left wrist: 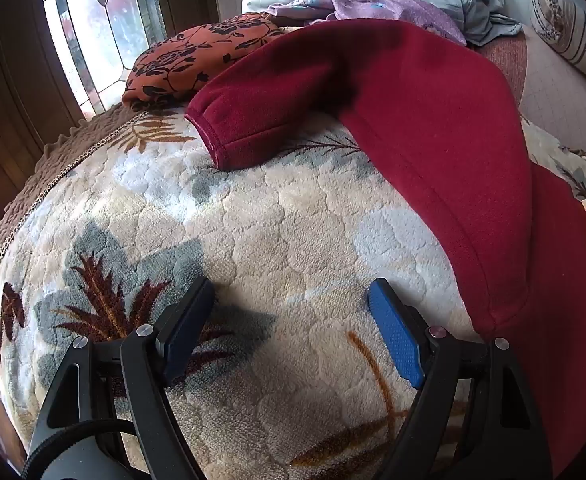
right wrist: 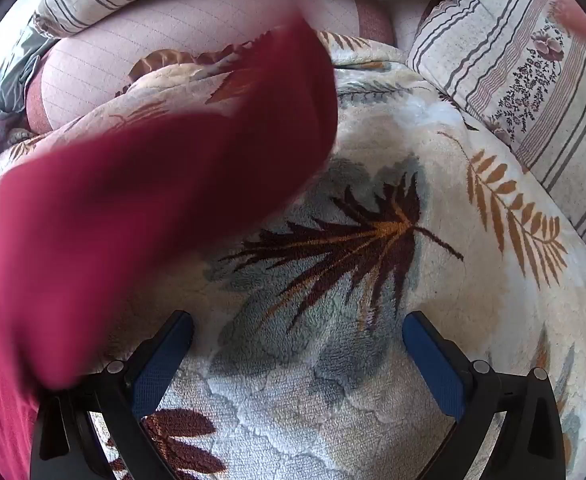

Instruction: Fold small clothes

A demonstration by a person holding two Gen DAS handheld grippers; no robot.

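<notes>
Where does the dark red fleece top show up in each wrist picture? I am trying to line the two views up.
Left wrist view: the red fleece top runs from the upper middle down the right side, one sleeve cuff stretched leftward.
Right wrist view: the same top, blurred, fills the left half, reaching up toward the centre top.
Shared landmark: the cream leaf-pattern blanket beneath it, under both open tongs.

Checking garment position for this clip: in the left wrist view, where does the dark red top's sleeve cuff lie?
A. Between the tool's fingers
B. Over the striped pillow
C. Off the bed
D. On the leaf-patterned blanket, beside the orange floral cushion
D: the dark red top's sleeve cuff rests on the leaf-patterned blanket next to the orange floral cushion.
</notes>
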